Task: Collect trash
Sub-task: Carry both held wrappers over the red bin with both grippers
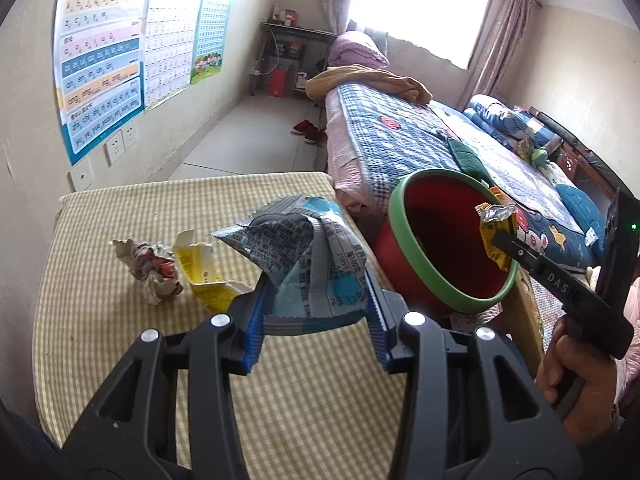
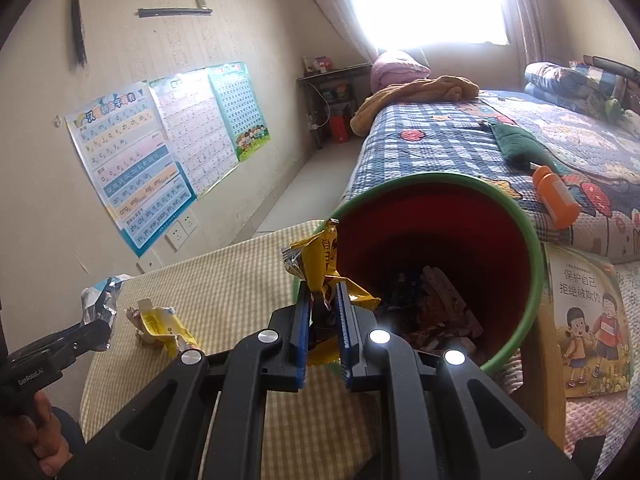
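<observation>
A small table with a yellow checked cloth [image 1: 120,320] stands beside a bed; take the red bin with a green rim [image 1: 440,240], at the table's far right corner, as the landmark. The bin seems to sit there so both hands can reach it from the table, and trash already lies at its bottom.

Left of the bin, the left gripper [image 1: 316,320] holds a large blue and silver snack bag [image 1: 304,260] above the cloth, its jaws partly apart and pressing the bag's crumpled lower end. The bag is held by its base, probably so it hangs free for dropping.

At the bin's rim, the right gripper [image 2: 324,320] has its jaws nearly together, pinching a yellow wrapper [image 2: 322,264] upright at the edge of the opening, likely about to be dropped in.

Further left of the bin, on the cloth, lie a torn yellow box [image 1: 204,272] and, beyond it, a crumpled paper ball [image 1: 150,270], both untouched and not yet collected.
</observation>
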A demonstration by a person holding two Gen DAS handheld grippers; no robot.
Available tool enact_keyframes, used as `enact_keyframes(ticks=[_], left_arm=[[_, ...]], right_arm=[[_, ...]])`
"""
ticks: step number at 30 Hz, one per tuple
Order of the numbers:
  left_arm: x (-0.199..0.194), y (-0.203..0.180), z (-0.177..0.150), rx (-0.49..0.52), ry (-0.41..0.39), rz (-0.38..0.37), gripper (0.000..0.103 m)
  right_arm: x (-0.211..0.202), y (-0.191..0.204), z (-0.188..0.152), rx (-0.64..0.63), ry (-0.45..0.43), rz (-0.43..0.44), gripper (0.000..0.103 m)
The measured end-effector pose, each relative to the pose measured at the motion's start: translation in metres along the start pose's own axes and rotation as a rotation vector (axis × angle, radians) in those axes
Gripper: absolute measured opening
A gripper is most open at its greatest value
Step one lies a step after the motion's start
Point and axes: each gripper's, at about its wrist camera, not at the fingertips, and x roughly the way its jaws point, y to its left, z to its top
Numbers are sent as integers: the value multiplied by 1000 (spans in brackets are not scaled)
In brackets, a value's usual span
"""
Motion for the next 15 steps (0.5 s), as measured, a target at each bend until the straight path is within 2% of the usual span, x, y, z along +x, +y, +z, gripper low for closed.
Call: enact_keyframes(ticks=[8, 15], left_arm=[[28, -51, 21, 82, 17, -84, 42], [47, -89, 33, 147, 38, -139, 42]], right_arm=[[-11, -43, 11, 67, -4, -41, 13], [-8, -63, 21, 83, 3, -66, 13]])
